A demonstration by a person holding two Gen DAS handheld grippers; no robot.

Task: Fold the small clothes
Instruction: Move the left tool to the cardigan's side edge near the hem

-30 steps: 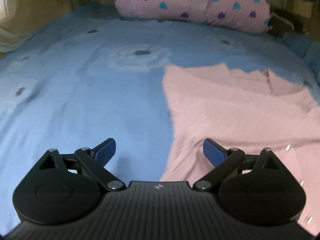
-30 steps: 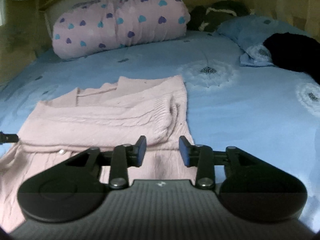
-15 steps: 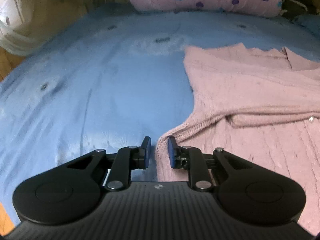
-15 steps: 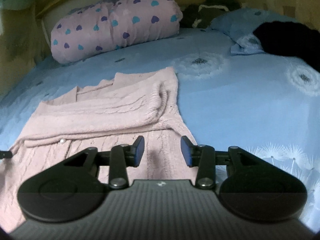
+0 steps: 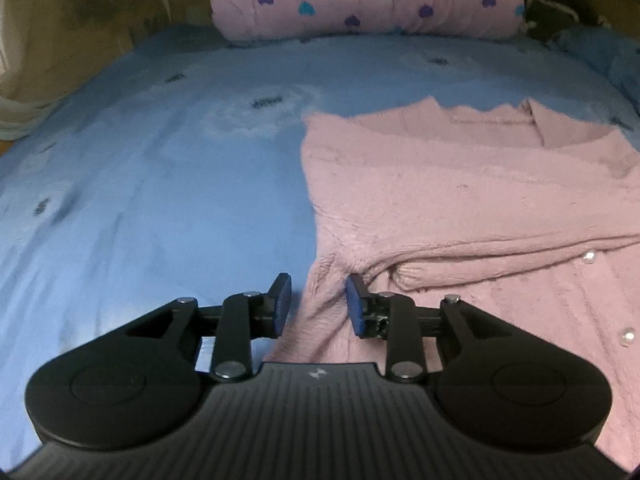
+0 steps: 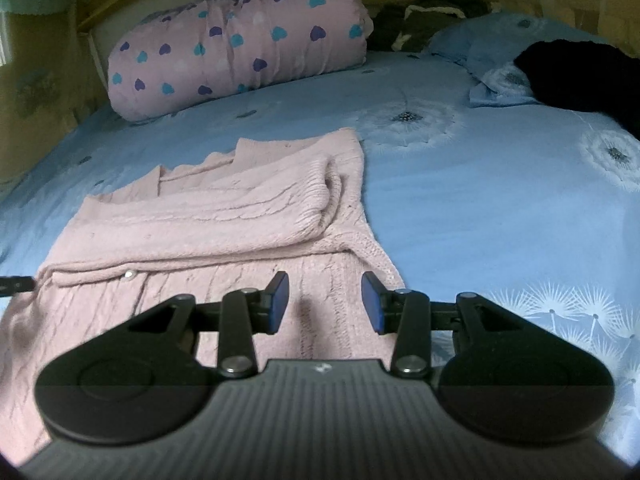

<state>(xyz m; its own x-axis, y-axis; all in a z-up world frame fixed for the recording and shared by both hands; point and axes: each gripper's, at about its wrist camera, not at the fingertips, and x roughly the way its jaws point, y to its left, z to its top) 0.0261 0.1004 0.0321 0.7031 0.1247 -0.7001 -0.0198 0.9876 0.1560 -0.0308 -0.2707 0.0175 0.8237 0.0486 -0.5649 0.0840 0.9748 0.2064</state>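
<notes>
Cardigan (image 6: 224, 216) lies flat on bed (image 6: 480, 208), sleeves folded across. Left gripper (image 5: 318, 304) jaws spread astride its left edge; right gripper (image 6: 325, 303) jaws spread over its lower right hem.

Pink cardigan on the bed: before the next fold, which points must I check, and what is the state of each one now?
1. Left gripper open at the pink cardigan left edge: ok, its jaws stand apart with the knit edge between them.
2. Right gripper open: ok, it is over the lower right part of the cardigan.
3. Fabric actually gripped: not ok, neither gripper is shut.
4. Sleeves folded across the body: ok.
5. Blue bedsheet bare beside the garment: ok.
6. Pads touching the cloth: cannot tell.
</notes>
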